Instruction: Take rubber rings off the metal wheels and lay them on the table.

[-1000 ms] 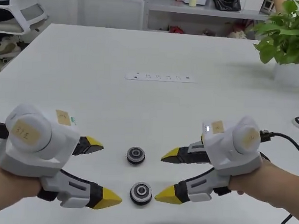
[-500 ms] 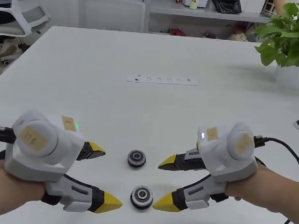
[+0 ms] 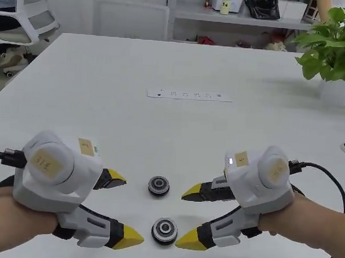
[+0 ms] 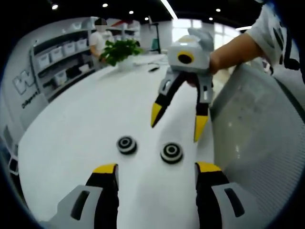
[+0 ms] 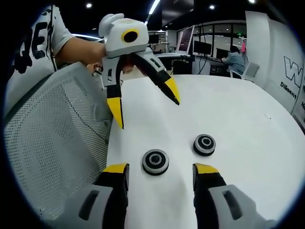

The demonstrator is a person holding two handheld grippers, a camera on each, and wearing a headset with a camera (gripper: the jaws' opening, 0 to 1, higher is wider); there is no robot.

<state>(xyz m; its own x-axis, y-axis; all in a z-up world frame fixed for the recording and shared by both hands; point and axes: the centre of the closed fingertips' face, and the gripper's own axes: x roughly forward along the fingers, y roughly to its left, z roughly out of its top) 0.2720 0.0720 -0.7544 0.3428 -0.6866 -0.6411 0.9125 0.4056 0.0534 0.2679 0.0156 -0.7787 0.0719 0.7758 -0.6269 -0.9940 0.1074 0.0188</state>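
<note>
White table [image 3: 178, 126] in head view: two small metal wheels w/ dark outer bands lie close to the near edge, far wheel [image 3: 158, 185] just beyond near wheel [image 3: 164, 230], not touching. Left gripper [image 3: 127, 206] comes in from the left and right gripper [image 3: 185, 216] from the right. Both have jaws spread wide and hold nothing, yellow tips facing each other w/ the wheels between them. A power strip [image 3: 189, 95] lies farther back at centre, and a plant [image 3: 331, 44] stands at far right. Left gripper view: own jaws wide, far wheel [image 4: 127, 144] and near wheel [image 4: 171, 152] on the table just ahead of the tips, near wheel by the near table edge. Right gripper [image 4: 177, 125] is beyond them, open, clear of both. Right gripper view: own jaws wide, near wheel [image 5: 155, 161] just ahead, far wheel [image 5: 205, 144] beside it on the far side. Left gripper [image 5: 146, 107] is beyond, open. The dark bands are prob. the rubber rings, on both wheels.
</note>
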